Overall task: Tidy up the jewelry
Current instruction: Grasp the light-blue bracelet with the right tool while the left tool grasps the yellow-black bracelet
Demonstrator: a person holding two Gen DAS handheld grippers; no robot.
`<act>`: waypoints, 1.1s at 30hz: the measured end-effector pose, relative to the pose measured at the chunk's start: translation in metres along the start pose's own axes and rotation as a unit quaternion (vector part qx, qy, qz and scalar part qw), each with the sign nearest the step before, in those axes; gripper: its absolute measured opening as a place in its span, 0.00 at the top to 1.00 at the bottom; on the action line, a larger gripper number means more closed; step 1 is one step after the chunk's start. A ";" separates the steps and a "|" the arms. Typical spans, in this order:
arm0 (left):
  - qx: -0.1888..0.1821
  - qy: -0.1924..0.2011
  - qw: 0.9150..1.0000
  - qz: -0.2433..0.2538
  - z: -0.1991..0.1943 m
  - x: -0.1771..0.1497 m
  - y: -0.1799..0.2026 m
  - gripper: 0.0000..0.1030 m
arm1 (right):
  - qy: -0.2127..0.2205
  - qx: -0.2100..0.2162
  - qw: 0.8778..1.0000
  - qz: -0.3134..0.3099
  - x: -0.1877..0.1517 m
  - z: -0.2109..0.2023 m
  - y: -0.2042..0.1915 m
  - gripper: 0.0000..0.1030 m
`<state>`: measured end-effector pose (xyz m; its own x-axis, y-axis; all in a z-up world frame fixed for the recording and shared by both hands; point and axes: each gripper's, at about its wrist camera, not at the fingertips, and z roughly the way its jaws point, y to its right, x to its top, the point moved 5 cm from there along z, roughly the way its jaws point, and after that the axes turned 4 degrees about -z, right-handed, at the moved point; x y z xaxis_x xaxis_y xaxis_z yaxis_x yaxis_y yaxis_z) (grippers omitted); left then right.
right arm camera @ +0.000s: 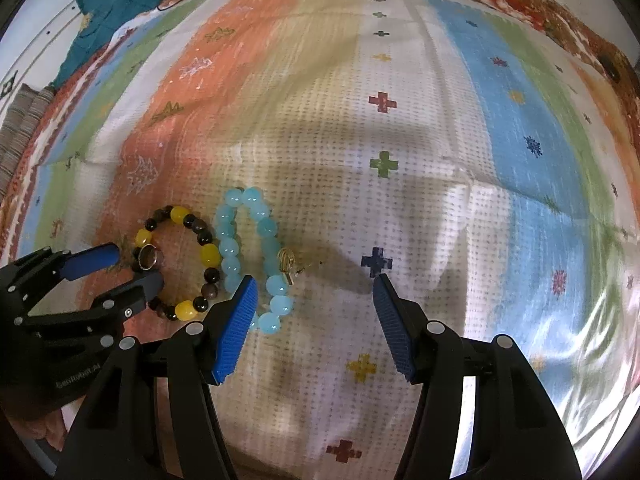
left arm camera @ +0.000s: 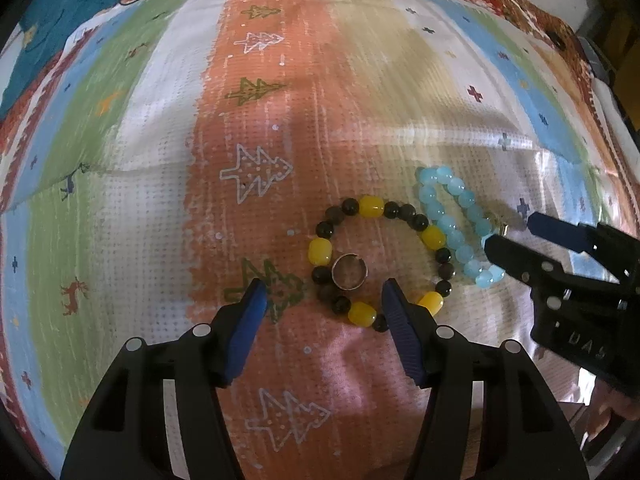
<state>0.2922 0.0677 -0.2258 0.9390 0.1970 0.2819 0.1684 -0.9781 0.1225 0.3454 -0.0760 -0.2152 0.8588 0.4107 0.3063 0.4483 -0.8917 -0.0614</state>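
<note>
A bracelet of dark and yellow beads (left arm camera: 432,237) (right arm camera: 210,257) lies in a ring on the striped mat. A small metal ring (left arm camera: 349,272) (right arm camera: 149,258) lies inside it. A light blue bead bracelet (left arm camera: 454,220) (right arm camera: 267,227) lies just to its right, folded long, with a small gold piece (right arm camera: 287,261) against it. My left gripper (left arm camera: 324,294) (right arm camera: 130,266) is open, its tips either side of the ring. My right gripper (right arm camera: 314,286) (left arm camera: 510,232) is open and empty, its left finger beside the blue bracelet.
A striped mat (left arm camera: 160,216) (right arm camera: 440,152) with tree and cross patterns covers the surface. A teal cloth (left arm camera: 60,20) (right arm camera: 120,0) lies at the far left corner. The mat has creases across its middle.
</note>
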 end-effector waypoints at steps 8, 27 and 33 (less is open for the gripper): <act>0.031 0.005 0.999 0.036 0.004 -0.003 0.011 0.48 | -0.008 -0.020 0.999 -0.040 -0.006 0.004 -0.010 0.55; 0.031 0.002 0.999 0.009 -0.004 0.003 -0.016 0.84 | -0.003 -0.017 0.999 -0.038 -0.013 -0.003 -0.002 0.88; 0.026 0.008 1.000 -0.001 -0.013 0.010 -0.026 0.84 | 0.009 -0.015 0.999 -0.030 -0.012 -0.015 0.001 0.88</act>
<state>0.2930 0.0962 -0.2139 0.9339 0.2000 0.2964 0.1865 -0.9797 0.0734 0.3314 -0.0843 -0.2045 0.8258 0.4607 0.3254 0.4912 -0.8710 -0.0133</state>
